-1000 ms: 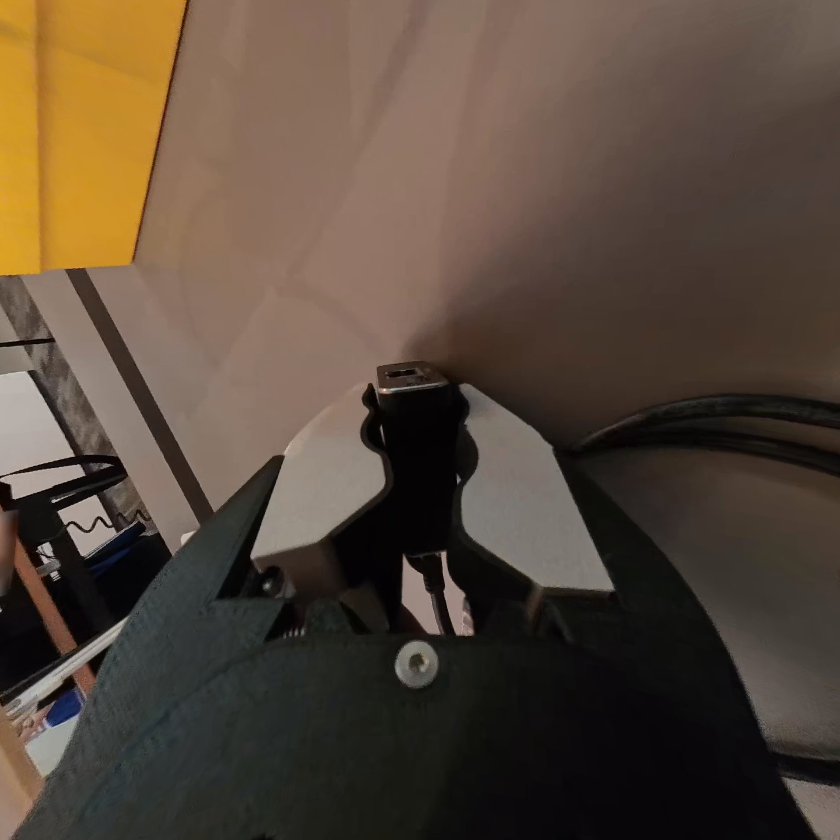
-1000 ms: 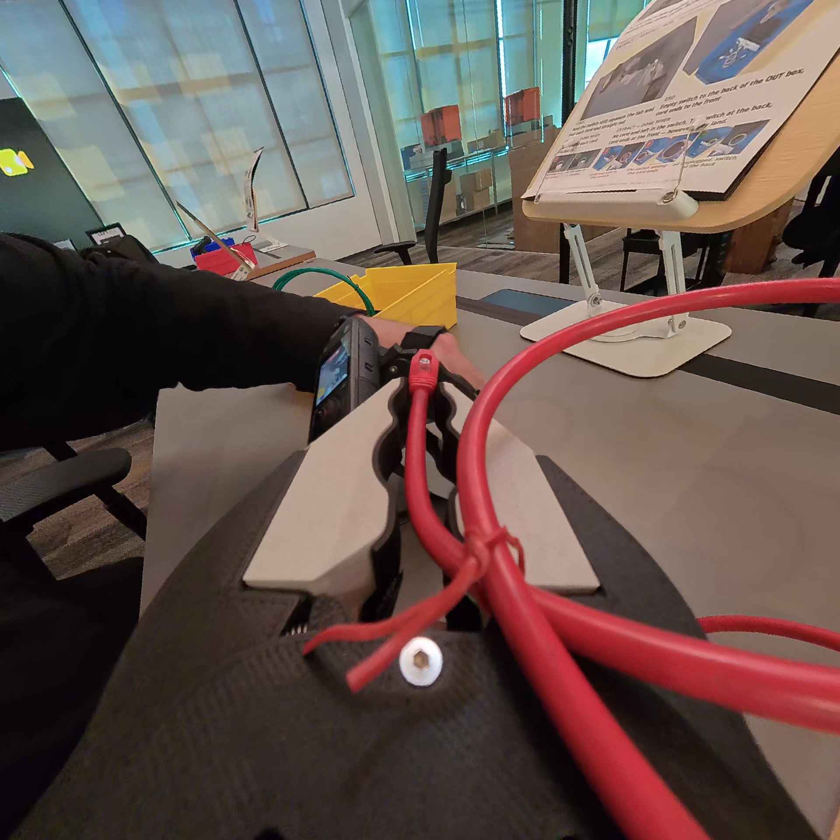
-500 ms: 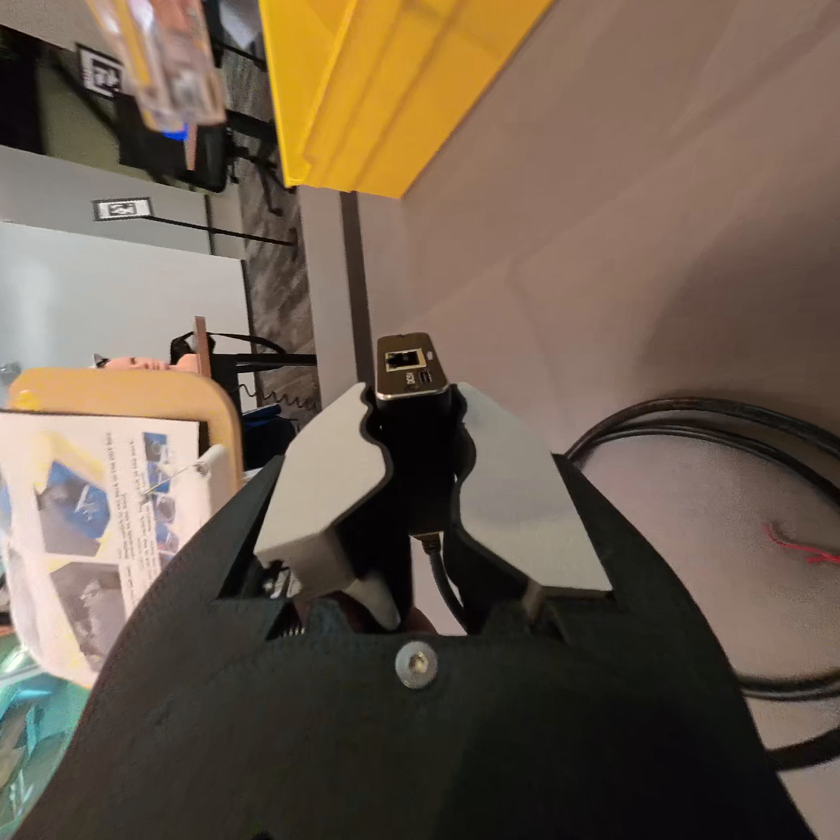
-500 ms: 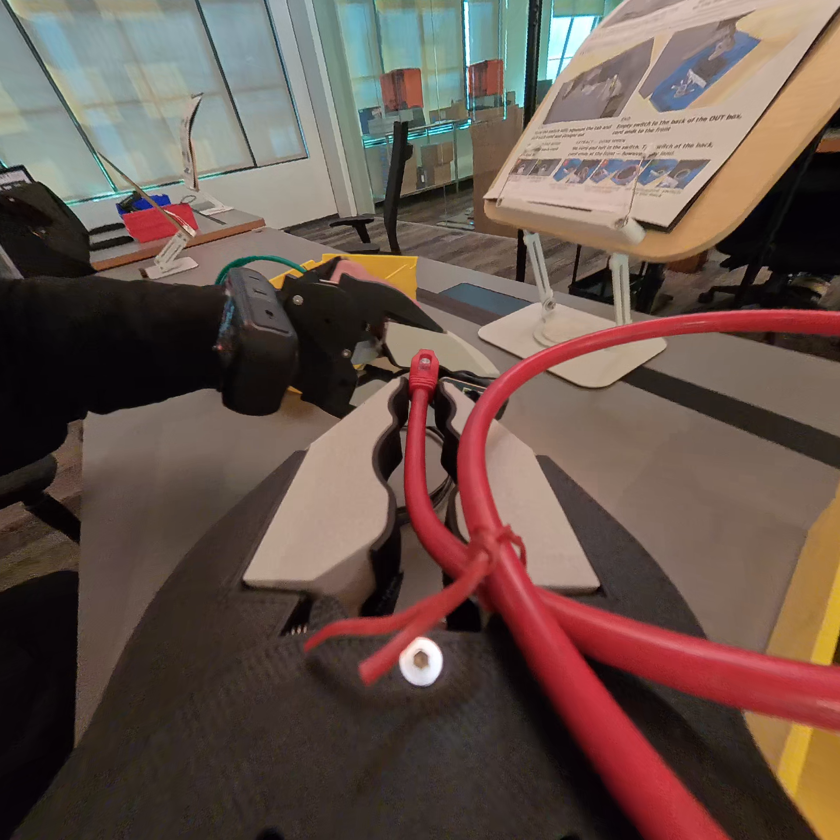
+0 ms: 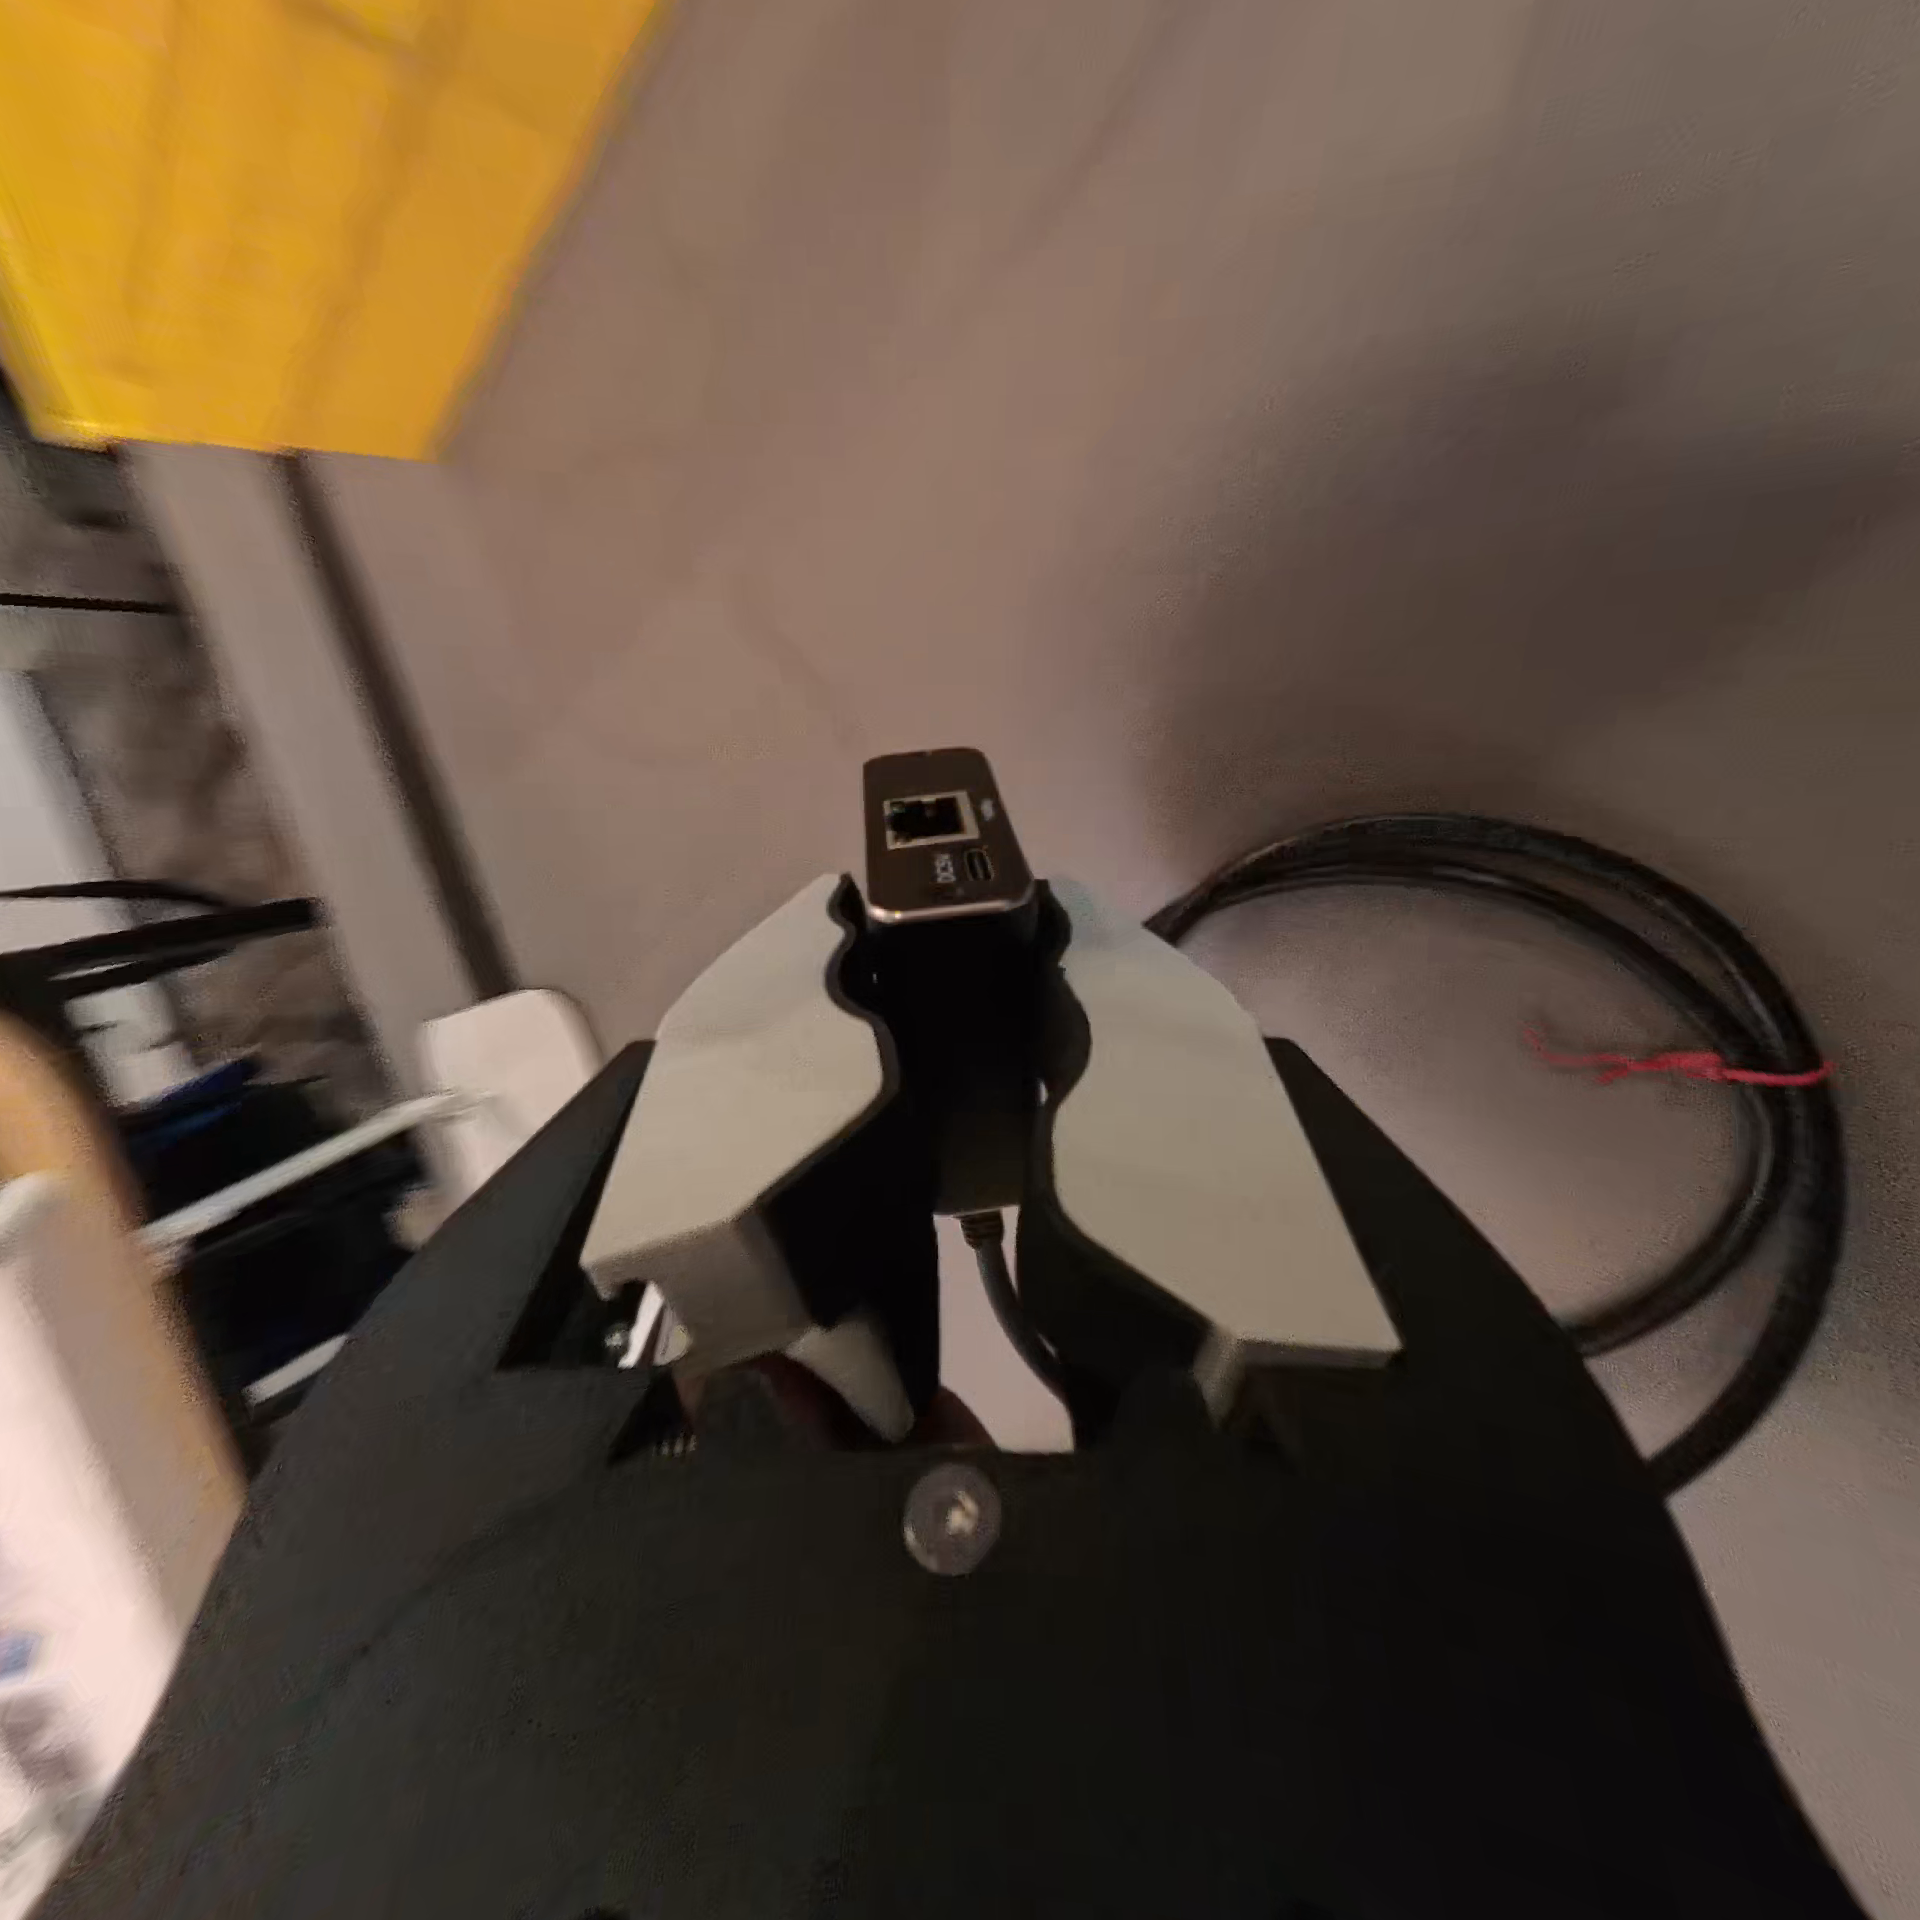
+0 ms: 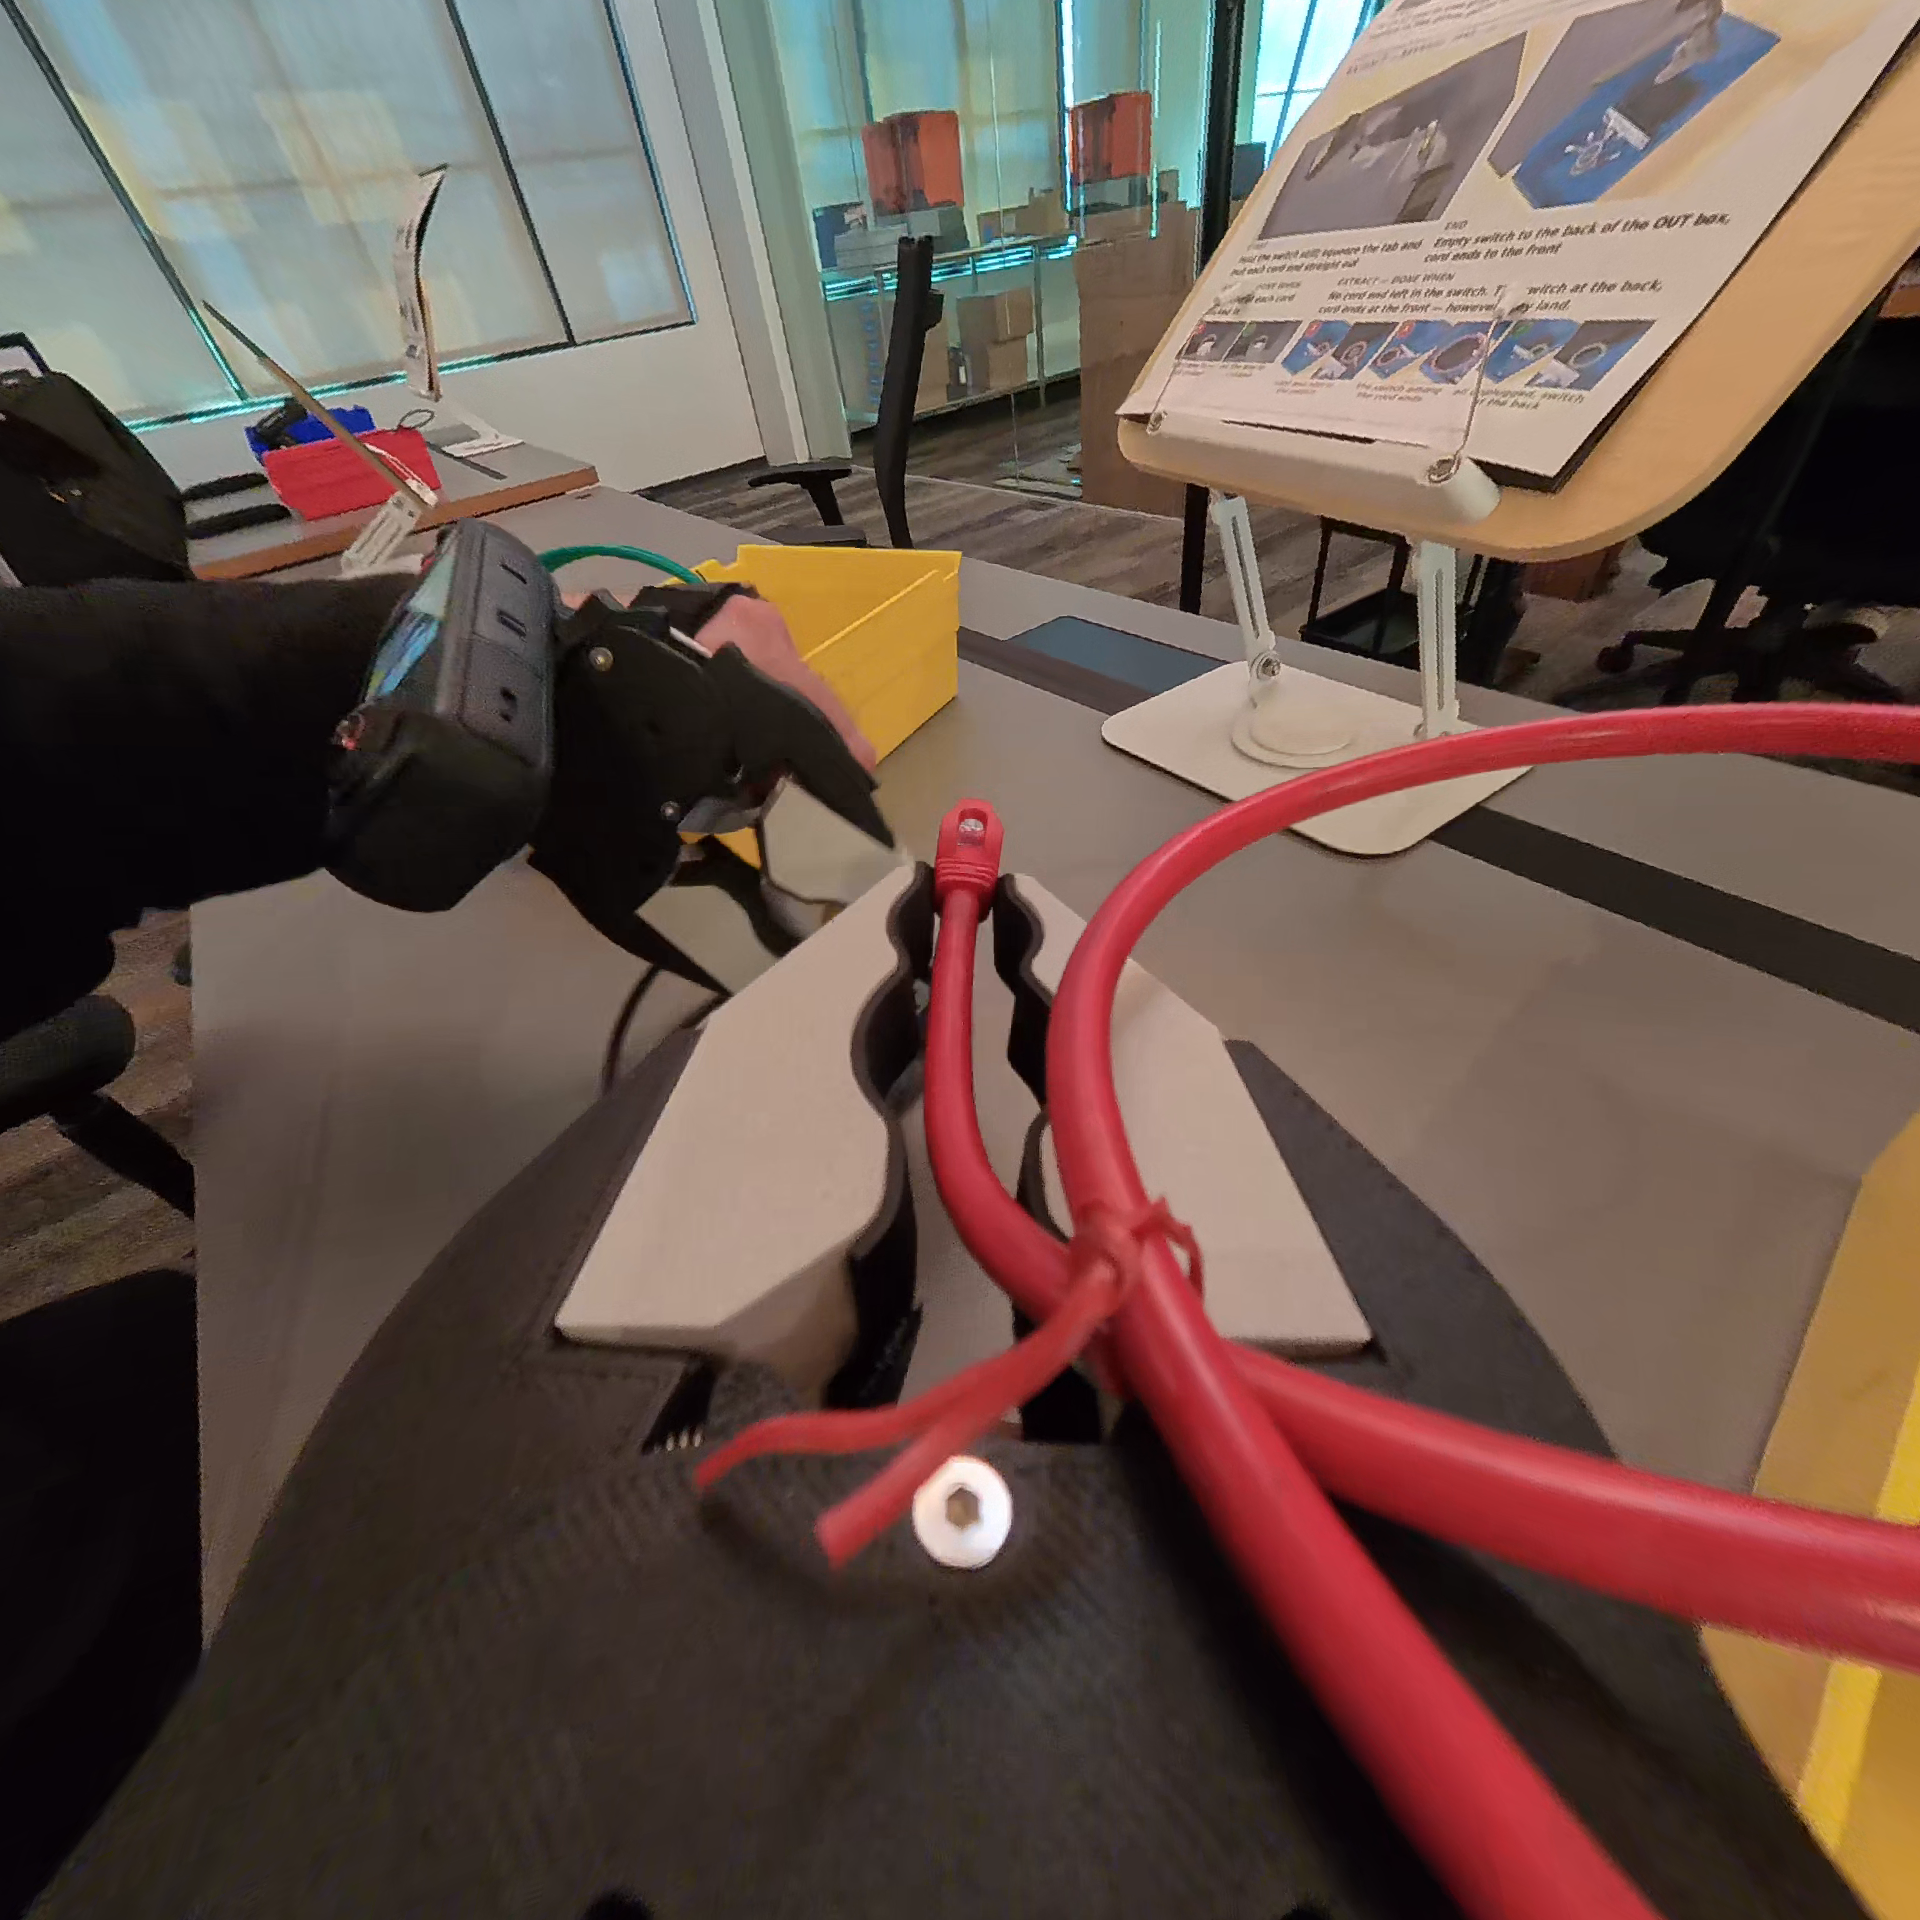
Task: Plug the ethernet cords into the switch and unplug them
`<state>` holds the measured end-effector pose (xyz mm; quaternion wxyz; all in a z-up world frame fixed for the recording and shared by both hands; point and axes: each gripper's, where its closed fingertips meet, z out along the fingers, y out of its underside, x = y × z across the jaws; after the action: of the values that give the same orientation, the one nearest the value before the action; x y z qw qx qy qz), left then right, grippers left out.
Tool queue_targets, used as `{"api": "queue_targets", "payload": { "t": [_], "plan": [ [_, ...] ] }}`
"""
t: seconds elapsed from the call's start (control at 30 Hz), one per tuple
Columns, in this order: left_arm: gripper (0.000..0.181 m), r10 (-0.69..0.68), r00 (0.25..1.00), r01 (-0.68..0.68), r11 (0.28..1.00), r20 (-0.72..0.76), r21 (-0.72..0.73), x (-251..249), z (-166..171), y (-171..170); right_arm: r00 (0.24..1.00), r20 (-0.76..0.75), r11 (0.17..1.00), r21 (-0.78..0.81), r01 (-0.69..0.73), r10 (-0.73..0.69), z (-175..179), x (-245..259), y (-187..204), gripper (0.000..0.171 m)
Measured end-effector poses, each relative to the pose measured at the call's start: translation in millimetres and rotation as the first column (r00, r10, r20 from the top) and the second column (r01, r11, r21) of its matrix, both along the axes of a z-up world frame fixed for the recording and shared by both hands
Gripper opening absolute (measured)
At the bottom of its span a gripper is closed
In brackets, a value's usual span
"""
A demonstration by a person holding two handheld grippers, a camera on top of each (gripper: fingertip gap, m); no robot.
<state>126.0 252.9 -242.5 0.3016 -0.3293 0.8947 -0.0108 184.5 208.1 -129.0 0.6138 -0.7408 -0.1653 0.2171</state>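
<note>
My left gripper [image 5: 948, 914] is shut on a small black switch [image 5: 943, 844] with a silver end face. That face shows an empty ethernet port and points away from me over the grey table [image 5: 1143, 416]. My right gripper [image 6: 961, 883] is shut on a red ethernet cord [image 6: 951, 997] just behind its plug [image 6: 966, 836], which sticks out past the fingertips. The rest of the red cord loops over the gripper, bound with a red tie [image 6: 1117, 1247]. The left gripper [image 6: 727, 748], on a person's hand, also shows in the right wrist view, just left of the red plug.
A coiled black cord [image 5: 1683, 1039] with a red tie lies on the table right of the switch. A yellow bin [image 6: 862, 623] with a green cord [image 6: 613, 561] stands at the back left; another yellow bin [image 6: 1860, 1558] is at the right. An instruction board on a white stand [image 6: 1299, 748] stands behind.
The left gripper has swung with the switch, so the view has turned and is blurred. In the right wrist view the left hand has tilted downward, closer to the red plug.
</note>
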Motion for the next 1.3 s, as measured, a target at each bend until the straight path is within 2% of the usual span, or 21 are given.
{"api": "queue_targets", "payload": {
  "t": [0.1,0.13,0.27,0.3,0.37,0.43,0.67,0.83,0.93,1.0,1.1,1.2,1.3],
  "plan": [
    [0.022,-0.038,0.957,0.023,0.998,-0.287,-0.056,-39,-22,-11,1.000,-0.009,1.000,-0.010,-0.006,0.006,-5,1,-1,0.009],
    [0.022,-0.048,0.917,0.016,0.996,-0.397,-0.083,-54,-29,-15,1.000,-0.017,1.000,-0.013,-0.010,0.010,-6,0,-1,0.009],
    [0.022,-0.073,0.752,-0.017,0.991,-0.656,-0.130,-87,-56,-16,0.999,-0.032,0.999,-0.024,-0.026,0.026,-10,-3,-1,0.010],
    [0.023,-0.069,0.733,-0.015,0.993,-0.677,-0.117,-88,-60,-12,0.999,-0.036,0.999,-0.025,-0.029,0.028,-11,-4,-1,0.010],
    [0.022,-0.085,0.741,-0.053,0.981,-0.666,-0.184,-80,-59,-17,0.999,-0.033,0.999,-0.025,-0.028,0.027,-12,-4,-2,0.010],
    [0.022,-0.083,0.746,-0.053,0.982,-0.661,-0.183,-77,-60,-14,0.999,-0.041,0.999,-0.024,-0.025,0.024,-12,-2,-2,0.010],
    [0.028,-0.064,0.826,-0.045,0.983,-0.561,-0.179,-71,-67,-19,0.998,-0.054,0.999,-0.022,-0.032,0.031,-12,0,-1,0.010],
    [0.024,-0.038,0.914,-0.022,0.990,-0.405,-0.141,-48,-68,-17,0.998,-0.051,0.999,-0.020,-0.039,0.038,-12,-3,-2,0.010],
    [0.024,0.021,0.949,-0.042,0.997,-0.314,-0.060,-38,-63,-4,0.999,-0.041,0.999,-0.017,-0.035,0.034,-10,-4,-3,0.010],
    [0.023,0.087,0.969,-0.095,0.995,-0.232,-0.024,-29,-49,9,0.999,-0.031,0.999,-0.012,-0.029,0.029,-8,-3,-2,0.009],
    [0.024,0.202,0.979,-0.199,0.977,-0.028,0.080,-11,-8,38,1.000,-0.018,1.000,-0.001,-0.024,0.024,-3,-4,0,0.009],
    [0.024,0.265,0.939,-0.301,0.941,0.217,0.155,9,35,57,1.000,0.001,1.000,0.012,-0.025,0.025,2,-9,5,0.010],
    [0.025,0.265,0.902,-0.343,0.919,0.340,0.194,19,57,63,0.999,0.029,0.999,0.035,-0.020,0.019,10,-14,12,0.009]
  ]
}}
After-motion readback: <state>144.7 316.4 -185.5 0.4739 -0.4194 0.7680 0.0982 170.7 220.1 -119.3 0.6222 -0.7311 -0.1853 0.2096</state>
